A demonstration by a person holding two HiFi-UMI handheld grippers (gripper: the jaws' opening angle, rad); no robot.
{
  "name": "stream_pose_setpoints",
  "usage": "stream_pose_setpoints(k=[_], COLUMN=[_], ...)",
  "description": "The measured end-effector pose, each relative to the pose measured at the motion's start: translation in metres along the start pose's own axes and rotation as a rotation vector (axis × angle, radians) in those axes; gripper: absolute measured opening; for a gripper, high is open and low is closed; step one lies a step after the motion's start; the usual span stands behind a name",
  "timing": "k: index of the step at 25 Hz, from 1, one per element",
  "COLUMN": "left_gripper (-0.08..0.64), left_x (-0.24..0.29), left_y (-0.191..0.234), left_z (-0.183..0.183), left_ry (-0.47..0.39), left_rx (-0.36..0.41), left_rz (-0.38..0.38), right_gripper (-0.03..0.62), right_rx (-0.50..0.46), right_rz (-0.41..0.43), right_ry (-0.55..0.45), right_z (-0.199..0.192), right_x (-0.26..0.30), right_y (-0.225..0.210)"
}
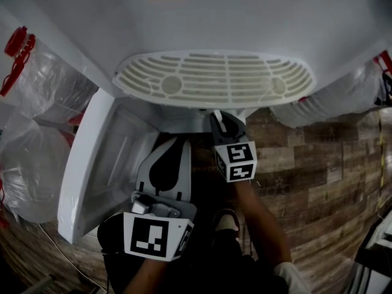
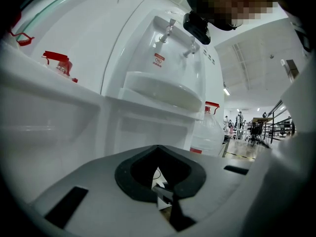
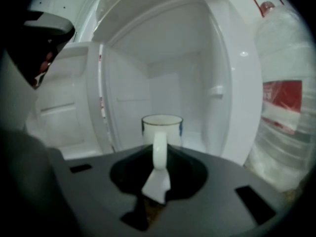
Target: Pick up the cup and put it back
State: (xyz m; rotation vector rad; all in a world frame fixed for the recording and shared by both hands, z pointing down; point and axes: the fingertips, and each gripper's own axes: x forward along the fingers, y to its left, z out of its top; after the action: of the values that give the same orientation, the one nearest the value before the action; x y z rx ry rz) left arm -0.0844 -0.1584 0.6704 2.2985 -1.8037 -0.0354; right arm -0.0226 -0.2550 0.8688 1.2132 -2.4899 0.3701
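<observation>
Right gripper (image 3: 159, 154) is clamped on the looped handle of the white ceramic cup (image 3: 162, 127), holding it upright at the mouth of the open white cabinet compartment (image 3: 173, 78); the carry step appears in hand, and return calls for level set-down inside before release.

Grey left gripper (image 1: 174, 141) and right gripper (image 1: 222, 120), each with a black-and-white marker cube (image 1: 153, 236); white-toed shoe (image 1: 228, 220).

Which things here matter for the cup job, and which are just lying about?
Job: white ceramic mug, right tongs gripping its handle, open white cabinet.
Lying about: clear plastic water jugs, white slotted drip tray, left tongs.
</observation>
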Motion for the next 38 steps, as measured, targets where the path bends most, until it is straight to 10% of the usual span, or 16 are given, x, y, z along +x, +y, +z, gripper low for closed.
stream_pose_setpoints(k=[26,38], left_gripper=[0.006,0.006], left_x=[0.001,0.003], left_y=[-0.002,-0.007], left_z=[0.011,0.021], left_ry=[-0.025,0.013], left_rx=[-0.051,0.063], left_rz=[-0.027,-0.042], right_gripper=[0.072,0.074], right_rx=[-0.005,-0.018], right_rz=[0.143,0.285], right_ry=[-0.012,-0.053], right_z=[0.032,0.094], right_x=[-0.108,-0.168], right_y=[0.033,0.051])
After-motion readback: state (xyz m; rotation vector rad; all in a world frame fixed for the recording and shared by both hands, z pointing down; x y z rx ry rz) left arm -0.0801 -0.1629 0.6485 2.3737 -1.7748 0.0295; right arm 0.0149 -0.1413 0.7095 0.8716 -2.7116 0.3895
